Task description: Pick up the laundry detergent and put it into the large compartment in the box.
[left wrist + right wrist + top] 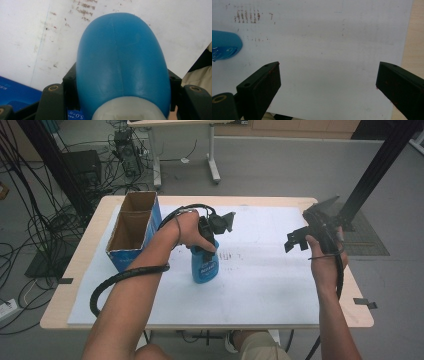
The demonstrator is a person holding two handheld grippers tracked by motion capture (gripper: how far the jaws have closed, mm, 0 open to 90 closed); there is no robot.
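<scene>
Both grippers are up over the white sheet (260, 285) that covers the table (75, 285), and they stand well apart from each other. Nearest the person, the forearms come in over the table's front edge. From the left arm hangs a thick black cable (125, 275), looping down past the elbow.

On the left, the left gripper (207, 242) is clenched on a blue bottle (204, 265) that stands upright on the white sheet, a little left of the sheet's middle. It grips the bottle from above, at the top. In the left gripper view its black jaws press against either side of the blue bottle's body (120, 60), just below its pale cap (127, 108), and the sheet under it carries brownish smudges (83, 11).

On the right, the right gripper (296, 241) is released and holds nothing. It hovers above the right part of the sheet, near the table's right edge. In the right gripper view its two jaws stand wide apart with bare white sheet between them, and the rounded blue end of the bottle (225, 47) shows off to one side, clear of them.

Farther back, at the table's far left corner, sits an open cardboard box (135, 227) with blue outer sides, just beside the left hand's wrist. Beyond the table lies grey floor with tangled cables (30, 225).
</scene>
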